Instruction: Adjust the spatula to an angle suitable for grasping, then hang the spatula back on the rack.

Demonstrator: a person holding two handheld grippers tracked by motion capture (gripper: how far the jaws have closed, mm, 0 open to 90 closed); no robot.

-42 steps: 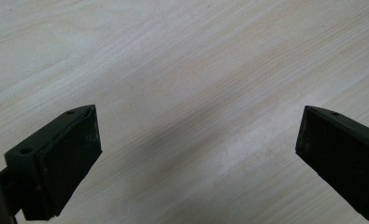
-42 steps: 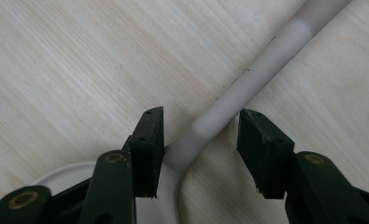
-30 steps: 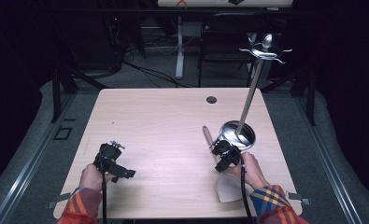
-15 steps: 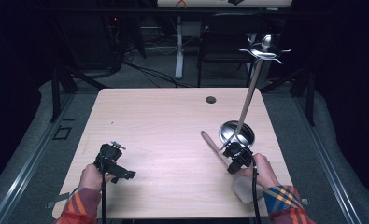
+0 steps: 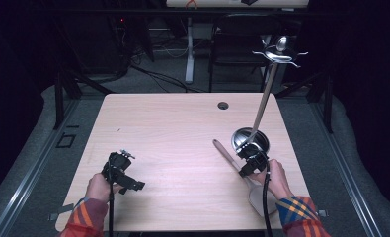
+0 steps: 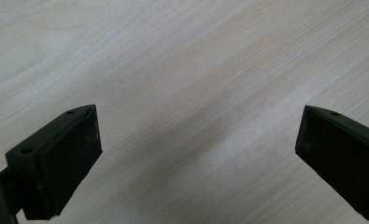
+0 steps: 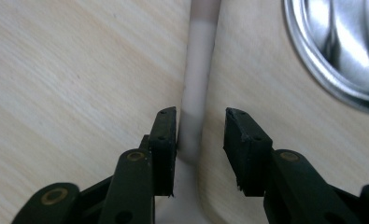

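While over pale wood grain: both hand-held grippers.
Spatula (image 7: 197,93): smooth, slim beige handle, flat on bench (image 5: 173,128), between right hand-held gripper (image 7: 200,133) pads, ungripped, jaws just widening.
Left hand-held gripper (image 6: 198,154): wide open, empty.
Stand base (image 7: 345,46): round, shiny metal, beside spatula.

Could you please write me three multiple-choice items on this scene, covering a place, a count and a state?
1. Where does the spatula lie?
A) on the floor
B) beside the stand's round base
C) hung from a hook

2. How many holes has the tabletop?
A) one
B) three
C) five

3. The left gripper has its fingers:
A) shut on the spatula
B) shut on the stand
C) open over bare wood

Key: B, its handle runs along the base; A, a single dark hole near the far edge; C, only wood grain lies between them.
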